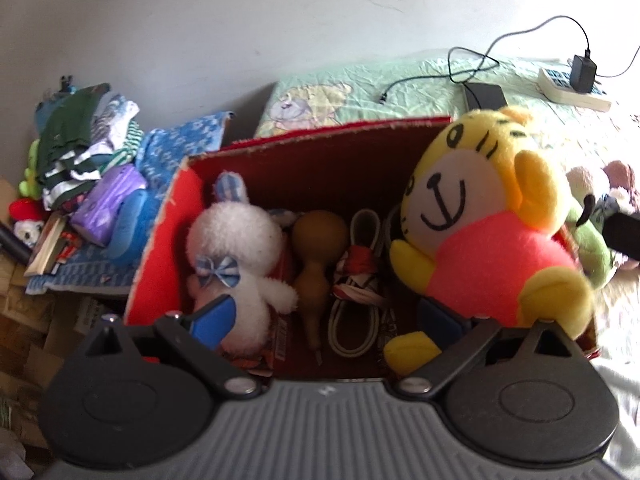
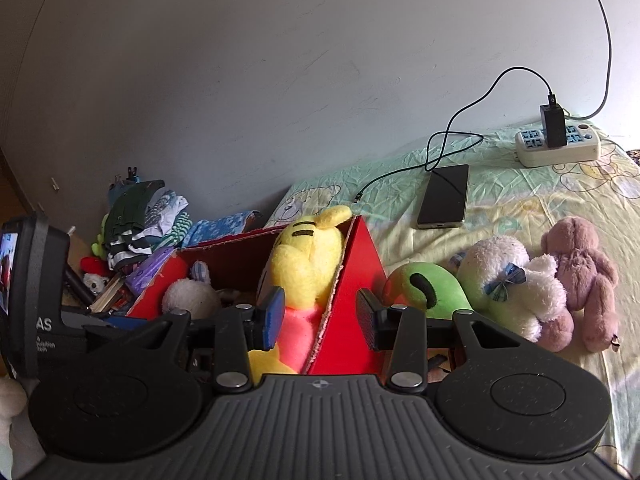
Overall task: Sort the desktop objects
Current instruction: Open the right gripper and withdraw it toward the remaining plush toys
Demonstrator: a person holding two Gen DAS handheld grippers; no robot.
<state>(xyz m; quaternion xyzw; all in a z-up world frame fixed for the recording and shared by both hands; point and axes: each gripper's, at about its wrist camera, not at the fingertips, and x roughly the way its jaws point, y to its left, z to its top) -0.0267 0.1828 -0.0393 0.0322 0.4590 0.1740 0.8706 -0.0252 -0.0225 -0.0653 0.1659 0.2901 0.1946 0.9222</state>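
An open red cardboard box (image 1: 160, 264) stands on the bed. Inside lie a white bunny plush (image 1: 236, 248) with a blue bow, a brown gourd (image 1: 316, 248) and coiled cables (image 1: 356, 312). A yellow tiger plush (image 1: 480, 216) in a pink shirt leans in the box's right end. My left gripper (image 1: 326, 318) hangs open over the box, one finger by the bunny and one by the tiger's leg. In the right wrist view my right gripper (image 2: 320, 318) is open and straddles the box's right wall (image 2: 352, 304), with the tiger (image 2: 308, 256) at its left finger.
To the right of the box on the sheet lie a green plush (image 2: 436, 292), a white plush (image 2: 512, 280) and a mauve bear (image 2: 580, 280). Behind them are a phone (image 2: 444, 196), its cable and a power strip (image 2: 560, 144). Clothes (image 2: 140, 220) and books pile up left of the box.
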